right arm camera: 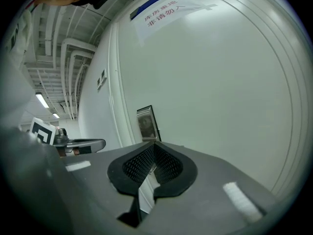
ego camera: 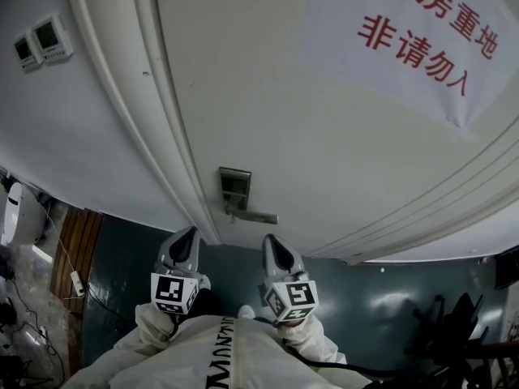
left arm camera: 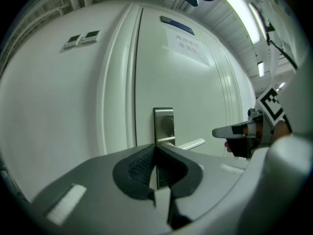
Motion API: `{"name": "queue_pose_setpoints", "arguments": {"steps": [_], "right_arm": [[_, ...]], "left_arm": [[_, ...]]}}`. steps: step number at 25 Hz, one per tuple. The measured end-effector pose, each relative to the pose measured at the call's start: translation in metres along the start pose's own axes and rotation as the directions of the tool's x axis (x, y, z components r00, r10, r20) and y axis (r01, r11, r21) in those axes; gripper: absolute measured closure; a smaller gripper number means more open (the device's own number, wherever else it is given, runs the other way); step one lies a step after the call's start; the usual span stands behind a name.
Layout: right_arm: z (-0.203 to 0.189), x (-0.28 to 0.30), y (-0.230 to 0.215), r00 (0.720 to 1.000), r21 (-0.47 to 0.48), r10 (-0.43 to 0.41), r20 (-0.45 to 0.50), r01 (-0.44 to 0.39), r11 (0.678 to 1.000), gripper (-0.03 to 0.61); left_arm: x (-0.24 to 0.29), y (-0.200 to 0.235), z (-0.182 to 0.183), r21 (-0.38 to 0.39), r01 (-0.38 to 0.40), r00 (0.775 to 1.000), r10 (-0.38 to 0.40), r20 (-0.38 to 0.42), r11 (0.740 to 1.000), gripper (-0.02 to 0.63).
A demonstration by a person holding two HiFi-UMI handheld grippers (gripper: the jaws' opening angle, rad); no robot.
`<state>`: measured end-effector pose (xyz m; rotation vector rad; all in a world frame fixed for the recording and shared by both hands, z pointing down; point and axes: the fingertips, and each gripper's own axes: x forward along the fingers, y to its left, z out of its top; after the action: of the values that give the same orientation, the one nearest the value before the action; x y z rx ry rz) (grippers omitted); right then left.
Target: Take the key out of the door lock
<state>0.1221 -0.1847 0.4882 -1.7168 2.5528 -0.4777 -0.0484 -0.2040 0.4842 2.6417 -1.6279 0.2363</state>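
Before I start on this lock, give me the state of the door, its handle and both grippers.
Door: closed.
Door handle: level, untouched.
Left gripper: shut, empty, off the door.
Right gripper: shut, empty, off the door.
Key: cannot be made out at the lock plate.

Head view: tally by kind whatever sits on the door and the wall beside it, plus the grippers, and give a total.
Small white wall panels: 2
Silver metal lock plate with lever handle: 1
White paper sign with red characters: 1
Grey two-jaw grippers: 2, the left gripper and the right gripper
Total: 6
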Motion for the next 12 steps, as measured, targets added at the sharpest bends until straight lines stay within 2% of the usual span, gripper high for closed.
{"name": "queue_pose_setpoints", "arguments": {"steps": [6, 12], "right_arm": [[0.006, 0.027, 0.005, 0.998, 0.010, -0.053, 0.022, 0.053, 0.999, 0.577], [0.016, 0.047, 0.014, 0.990, 0.009, -0.124, 0.069, 0.123, 0.992, 0.577]], "left_arm": [[0.029, 0.022, -0.006, -0.011, 0.091, 0.996, -0.091, -0.004, 0.996, 0.614], [0.052, 0.036, -0.002, 0.003, 0.200, 0.980, -0.200, 0.006, 0.980, 0.614]]}}
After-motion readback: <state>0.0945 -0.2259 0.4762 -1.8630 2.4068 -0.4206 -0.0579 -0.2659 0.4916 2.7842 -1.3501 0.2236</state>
